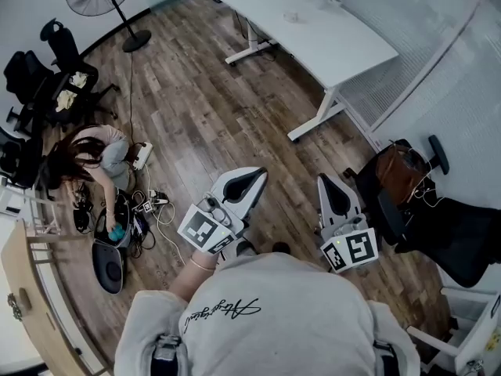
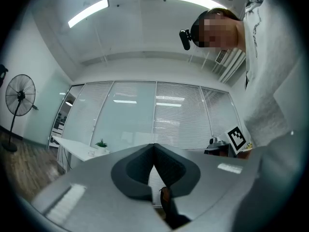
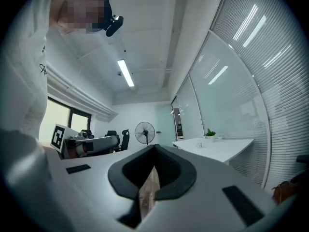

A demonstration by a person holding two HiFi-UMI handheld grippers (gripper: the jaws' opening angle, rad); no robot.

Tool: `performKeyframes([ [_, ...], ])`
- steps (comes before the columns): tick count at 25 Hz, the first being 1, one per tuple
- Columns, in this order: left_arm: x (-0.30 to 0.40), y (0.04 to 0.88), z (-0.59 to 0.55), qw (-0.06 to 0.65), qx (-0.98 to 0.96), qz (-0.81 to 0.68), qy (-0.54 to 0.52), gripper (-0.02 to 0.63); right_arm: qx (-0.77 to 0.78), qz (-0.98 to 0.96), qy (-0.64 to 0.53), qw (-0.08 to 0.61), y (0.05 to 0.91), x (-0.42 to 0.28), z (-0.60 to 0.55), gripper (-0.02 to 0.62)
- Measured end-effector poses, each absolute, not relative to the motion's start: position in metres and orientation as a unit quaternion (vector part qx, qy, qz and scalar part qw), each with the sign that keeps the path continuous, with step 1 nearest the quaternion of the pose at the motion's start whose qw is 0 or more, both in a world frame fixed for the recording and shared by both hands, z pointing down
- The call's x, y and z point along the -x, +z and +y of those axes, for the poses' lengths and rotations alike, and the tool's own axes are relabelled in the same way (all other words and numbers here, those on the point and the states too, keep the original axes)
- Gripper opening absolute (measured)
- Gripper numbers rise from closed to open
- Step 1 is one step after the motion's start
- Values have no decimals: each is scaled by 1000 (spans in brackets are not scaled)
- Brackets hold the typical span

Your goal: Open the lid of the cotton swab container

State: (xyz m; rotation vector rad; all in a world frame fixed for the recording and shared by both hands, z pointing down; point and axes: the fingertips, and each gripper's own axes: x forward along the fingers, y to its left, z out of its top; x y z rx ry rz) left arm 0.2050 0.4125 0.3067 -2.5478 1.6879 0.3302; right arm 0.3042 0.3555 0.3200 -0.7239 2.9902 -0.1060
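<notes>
Noted left gripper (image 1: 252, 178) and right gripper (image 1: 329, 185) with jaws shut, empty; small clear item (image 1: 291, 16), maybe the container, on white surface (image 1: 344, 45) well ahead, nearer right

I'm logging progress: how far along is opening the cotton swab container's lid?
Done: nothing visible. In hand: nothing. The left gripper and right gripper are shut and empty, held over the wooden floor, away from the white table. A small clear item there might be the container, but it is too small to tell. Left: reach it, steady it, open the lid.
</notes>
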Motion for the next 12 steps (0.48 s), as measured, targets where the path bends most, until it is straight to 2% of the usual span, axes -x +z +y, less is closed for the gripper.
performKeyframes([
  [7, -203, 306, 413, 41, 822, 559, 102, 0, 238, 970, -46, 34, 323, -302, 354, 5],
  [8, -202, 306, 413, 43, 821, 561, 100, 1, 241, 969, -50, 36, 323, -303, 353, 39],
  [10, -201, 307, 415, 45, 817, 566, 94, 93, 251, 965, -59, 40, 323, -305, 350, 99],
  [11, -200, 307, 415, 46, 815, 571, 92, 146, 258, 963, -63, 43, 324, -307, 349, 144],
  [12, -198, 307, 416, 47, 812, 575, 92, 218, 267, 960, -67, 45, 324, -308, 347, 219],
])
